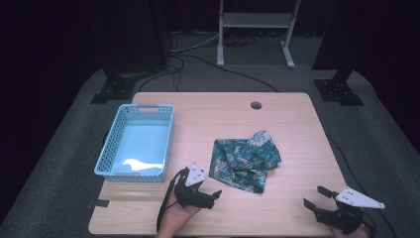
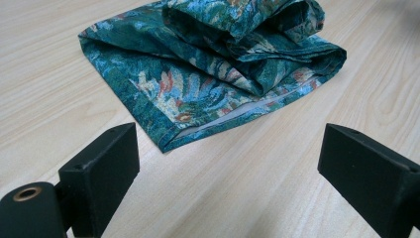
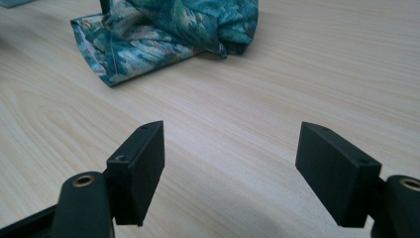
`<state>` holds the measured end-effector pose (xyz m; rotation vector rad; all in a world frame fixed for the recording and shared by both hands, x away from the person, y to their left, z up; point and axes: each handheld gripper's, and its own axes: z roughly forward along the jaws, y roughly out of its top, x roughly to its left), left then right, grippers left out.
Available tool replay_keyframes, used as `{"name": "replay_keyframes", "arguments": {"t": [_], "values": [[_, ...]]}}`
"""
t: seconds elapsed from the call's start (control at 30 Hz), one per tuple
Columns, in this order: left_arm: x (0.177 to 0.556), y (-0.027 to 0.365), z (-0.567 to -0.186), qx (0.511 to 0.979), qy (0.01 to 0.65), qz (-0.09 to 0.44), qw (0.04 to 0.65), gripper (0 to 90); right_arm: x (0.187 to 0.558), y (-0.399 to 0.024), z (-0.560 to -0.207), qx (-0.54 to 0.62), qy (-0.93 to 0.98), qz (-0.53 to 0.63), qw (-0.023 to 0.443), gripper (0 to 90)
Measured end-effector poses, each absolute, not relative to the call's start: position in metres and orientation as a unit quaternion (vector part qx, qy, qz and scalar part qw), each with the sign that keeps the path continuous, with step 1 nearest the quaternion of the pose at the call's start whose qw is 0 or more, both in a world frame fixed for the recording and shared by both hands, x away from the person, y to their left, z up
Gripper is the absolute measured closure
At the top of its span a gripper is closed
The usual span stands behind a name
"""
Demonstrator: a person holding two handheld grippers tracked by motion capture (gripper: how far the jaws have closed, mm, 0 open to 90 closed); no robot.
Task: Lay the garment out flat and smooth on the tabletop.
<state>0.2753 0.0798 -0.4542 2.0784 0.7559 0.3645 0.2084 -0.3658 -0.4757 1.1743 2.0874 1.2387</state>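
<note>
We seem to be in a lab or recording studio: a lone light-wood desk (image 1: 292,124) stands on grey carpet (image 1: 64,144) against dark curtained walls, with black stand bases (image 1: 113,88) bolted at its corners, cables (image 1: 208,63) trailing over the floor and a white metal frame (image 1: 256,29) behind.
</note>
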Motion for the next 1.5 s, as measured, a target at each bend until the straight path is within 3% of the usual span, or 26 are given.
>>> {"name": "replay_keyframes", "arguments": {"t": [0.57,1.5], "values": [[0.278,0.080,-0.459,0.838,0.301,0.139,0.433,8.2,0.213,-0.360,-0.474,0.420,0.759,0.451,0.210,26.7],[0.279,0.085,-0.455,0.831,0.305,0.141,0.443,8.2,0.255,-0.331,-0.454,0.382,0.794,0.436,0.180,26.7]]}}
